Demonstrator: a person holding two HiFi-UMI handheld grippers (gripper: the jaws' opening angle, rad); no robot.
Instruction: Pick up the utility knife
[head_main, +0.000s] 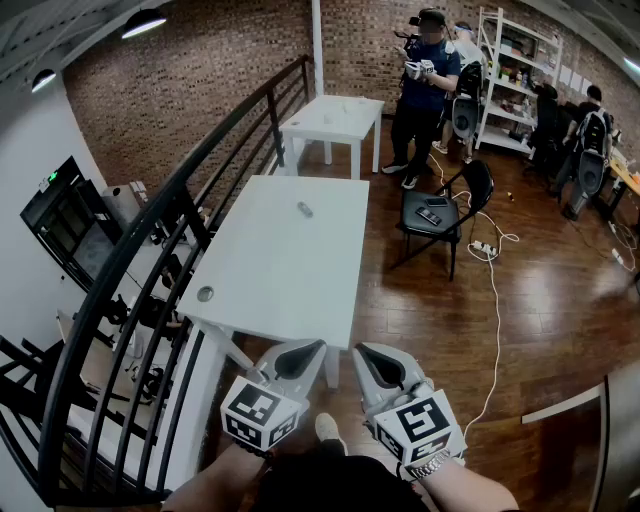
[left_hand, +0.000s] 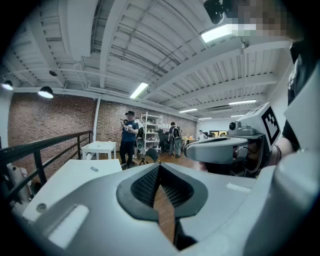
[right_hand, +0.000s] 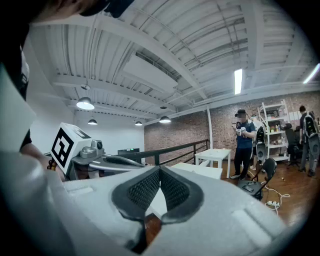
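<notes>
The utility knife is a small grey object lying on the far half of the long white table. It also shows as a small speck in the left gripper view. Both grippers hang side by side below the table's near edge, well short of the knife. My left gripper is shut, its pads meeting at the tips with nothing between them. My right gripper is likewise shut and holds nothing. Each gripper view shows its own closed jaws pointing roughly level toward the table.
A black metal railing runs along the table's left side. A second white table stands behind. A black chair with small items is to the right, with a cable and power strip on the wood floor. A person stands at the back.
</notes>
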